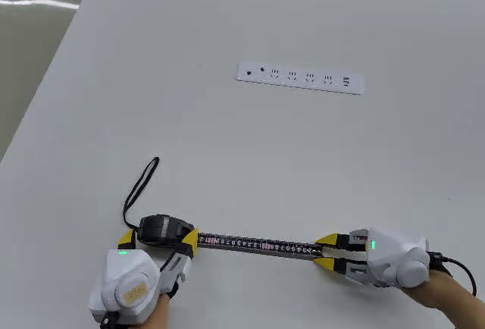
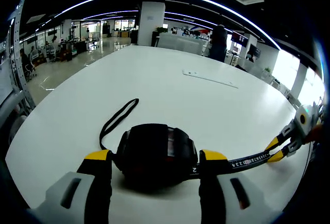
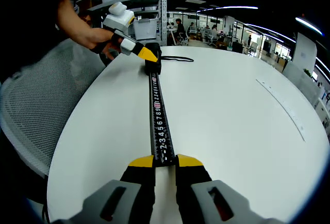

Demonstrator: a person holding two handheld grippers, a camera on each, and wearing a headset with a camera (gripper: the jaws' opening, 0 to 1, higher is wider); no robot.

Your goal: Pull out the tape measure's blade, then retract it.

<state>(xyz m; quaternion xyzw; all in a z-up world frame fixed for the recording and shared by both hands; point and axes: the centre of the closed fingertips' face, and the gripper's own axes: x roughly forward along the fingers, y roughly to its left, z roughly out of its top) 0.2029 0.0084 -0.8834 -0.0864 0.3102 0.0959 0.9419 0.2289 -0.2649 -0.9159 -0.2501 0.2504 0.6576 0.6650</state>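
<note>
A black tape measure case (image 1: 162, 230) lies near the front of the white table, its black wrist strap (image 1: 140, 185) trailing away from it. My left gripper (image 1: 158, 241) is shut on the case (image 2: 156, 153), one yellow-tipped finger on each side. The black blade (image 1: 258, 245) with white numerals runs out to the right. My right gripper (image 1: 326, 252) is shut on the blade's end (image 3: 163, 158). In the right gripper view the blade (image 3: 158, 118) stretches straight ahead to the case (image 3: 153, 58) and the left gripper (image 3: 147, 54).
A white power strip (image 1: 301, 78) lies flat further back on the table (image 1: 227, 139). The table's left edge runs diagonally beside a grey floor (image 1: 30, 48). A mesh chair (image 3: 36, 115) stands off the table's edge in the right gripper view.
</note>
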